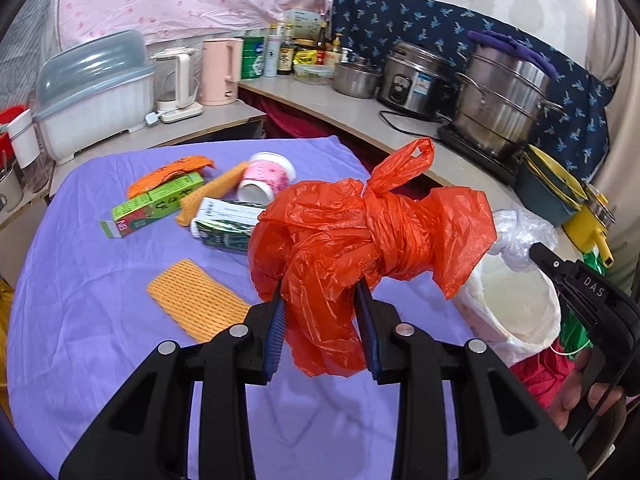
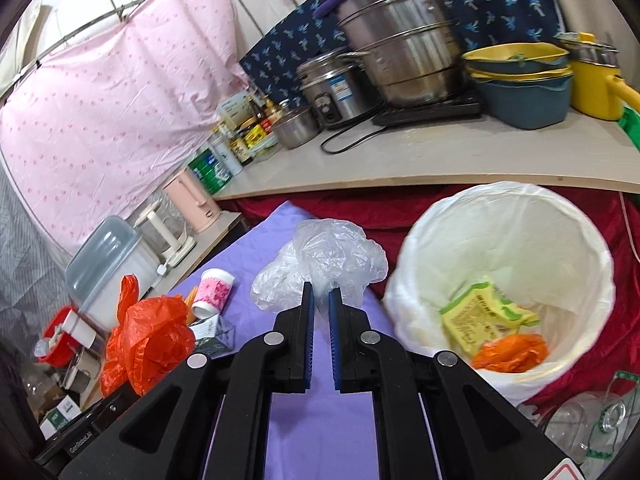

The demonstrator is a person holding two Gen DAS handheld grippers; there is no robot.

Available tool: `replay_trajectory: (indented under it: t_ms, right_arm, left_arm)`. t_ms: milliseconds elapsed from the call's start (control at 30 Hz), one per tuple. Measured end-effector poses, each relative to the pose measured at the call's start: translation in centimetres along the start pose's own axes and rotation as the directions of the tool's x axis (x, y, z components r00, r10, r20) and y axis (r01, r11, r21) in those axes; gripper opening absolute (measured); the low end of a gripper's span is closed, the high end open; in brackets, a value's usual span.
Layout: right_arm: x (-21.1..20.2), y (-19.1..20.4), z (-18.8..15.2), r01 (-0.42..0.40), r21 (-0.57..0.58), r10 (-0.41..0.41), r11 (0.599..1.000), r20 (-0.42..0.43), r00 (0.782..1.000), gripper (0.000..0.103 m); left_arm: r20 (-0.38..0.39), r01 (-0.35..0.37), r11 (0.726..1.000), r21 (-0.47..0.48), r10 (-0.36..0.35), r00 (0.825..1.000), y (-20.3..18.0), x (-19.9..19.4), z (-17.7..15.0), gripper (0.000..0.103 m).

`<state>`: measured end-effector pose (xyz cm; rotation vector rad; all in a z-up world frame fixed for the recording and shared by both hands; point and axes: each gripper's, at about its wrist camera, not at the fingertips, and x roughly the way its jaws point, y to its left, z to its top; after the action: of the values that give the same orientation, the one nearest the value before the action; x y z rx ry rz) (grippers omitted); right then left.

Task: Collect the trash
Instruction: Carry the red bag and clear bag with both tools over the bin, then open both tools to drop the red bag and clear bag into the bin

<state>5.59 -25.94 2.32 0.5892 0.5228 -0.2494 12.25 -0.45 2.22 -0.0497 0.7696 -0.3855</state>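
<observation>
My left gripper (image 1: 322, 292) is shut on a knotted red plastic bag (image 1: 360, 236), held above the purple table cloth (image 1: 100, 320). That red plastic bag (image 2: 152, 336) also shows at the lower left of the right wrist view. My right gripper (image 2: 321, 294) is shut on a crumpled clear plastic bag (image 2: 320, 258), just left of the white-lined trash bin (image 2: 560, 216). In the bin lie a yellow wrapper (image 2: 480, 316) and an orange wrapper (image 2: 512, 352). On the cloth lie a green carton (image 1: 152, 206), a pink paper cup (image 1: 268, 176), a green pouch (image 1: 228, 226) and an orange foam net (image 1: 196, 304).
A counter (image 2: 440, 160) behind holds steel pots (image 2: 400, 40), a rice cooker (image 2: 332, 88), bottles and yellow-blue bowls (image 2: 520, 80). A dish box (image 1: 92, 92) and kettles (image 1: 220, 72) stand at the far left. Empty clear bottles (image 2: 580, 420) lie on the floor by the bin.
</observation>
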Motion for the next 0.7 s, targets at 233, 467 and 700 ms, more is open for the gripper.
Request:
replay_trajectory:
  t_ms: [233,467,700]
  right_arm:
    - [-3.2,-5.6,0.6,0.061,0.061,-0.063,0.996,0.04,0.997,0.007]
    - [-5.5,-10.6,0.7,0.119,0.12,-0.127,0.986,0.066,0.99,0.007]
    - [-7.0,-14.2,1.3,0.155,0.169,-0.173,0.973,0.094,0.98,0.007]
  left_arm:
    - [-0.013,0.049,0.996,0.072,-0.049,0.999,-5.0,0.1,-0.8,0.031]
    - [-0.043,0.107,0.983,0.152,-0.101,0.994,-10.8,1.3,-1.5,0.031]
    - [-0.072,0.153,0.968,0.197,-0.142,0.987,-15.7,3.2,-1.7,0.031]
